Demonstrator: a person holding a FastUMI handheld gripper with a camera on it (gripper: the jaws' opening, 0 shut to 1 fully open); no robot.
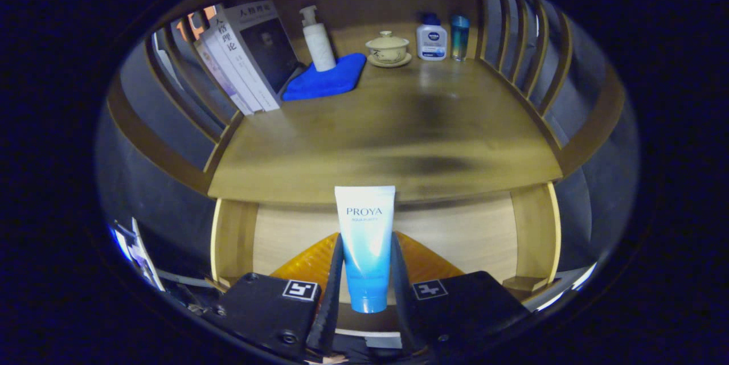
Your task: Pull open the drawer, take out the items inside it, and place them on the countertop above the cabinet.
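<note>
1. Gripper view, writing: the white-to-blue tube (365, 248) carries the word "PROYA" near its flat end, with a smaller line under it too fine to read. The books (242, 57) leaning at the far left of the countertop (387, 131) have Chinese characters on cover and spine. The small white bottle with a blue cap (431, 38) has a dark round logo that I cannot make out.
2. Gripper (365, 274): the two fingers are closed to a narrow gap, one pressing each side of the tube, which stands upright between them, cap end down.
3. The tube is held over the open drawer (472, 234), its top just reaching the countertop's front edge. An orange thing (307, 262) lies in the drawer behind the fingers.
4. Far end of the countertop: a white pump bottle (318, 40) stands on a blue cloth (327, 80), then a lidded cup on a saucer (388, 49), the white bottle, and a teal tumbler (459, 36).
</note>
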